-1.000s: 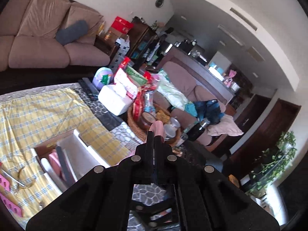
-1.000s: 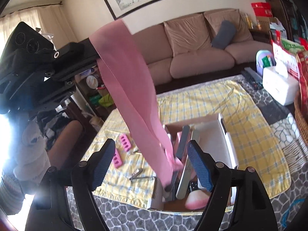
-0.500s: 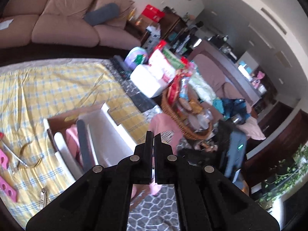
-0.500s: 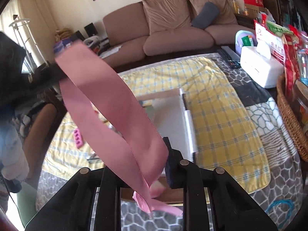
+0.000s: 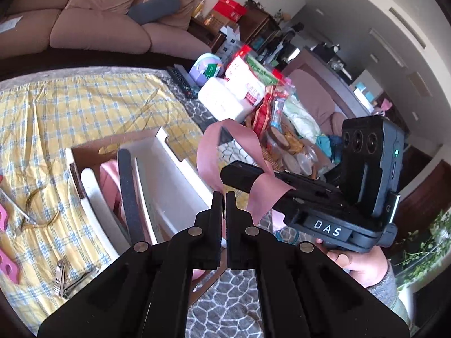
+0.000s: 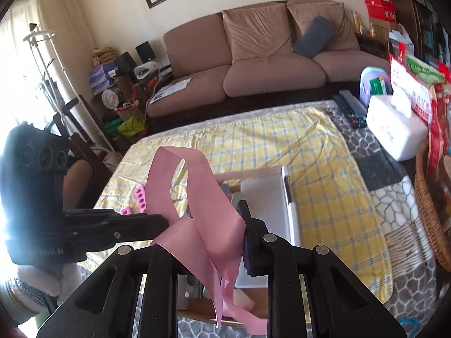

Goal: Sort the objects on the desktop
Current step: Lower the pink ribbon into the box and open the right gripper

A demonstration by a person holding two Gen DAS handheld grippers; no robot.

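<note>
While the pink ribbon (image 6: 197,211) is being pinched by both the right tongs (image 6: 203,236) and left tongs (image 5: 224,197), now looped, it is being gathered above the box (image 6: 265,197) on the counter (image 6: 324,169).

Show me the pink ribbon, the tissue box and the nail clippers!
pink ribbon (image 6: 210,197): right wrist view, on the wide middle band.
tissue box (image 6: 394,132): right wrist view, on its white top.
nail clippers (image 5: 59,277): left wrist view, on the metal handle.

Left tongs (image 5: 224,197) pressed together; right tongs (image 6: 203,225) pinched near-closed.
</note>
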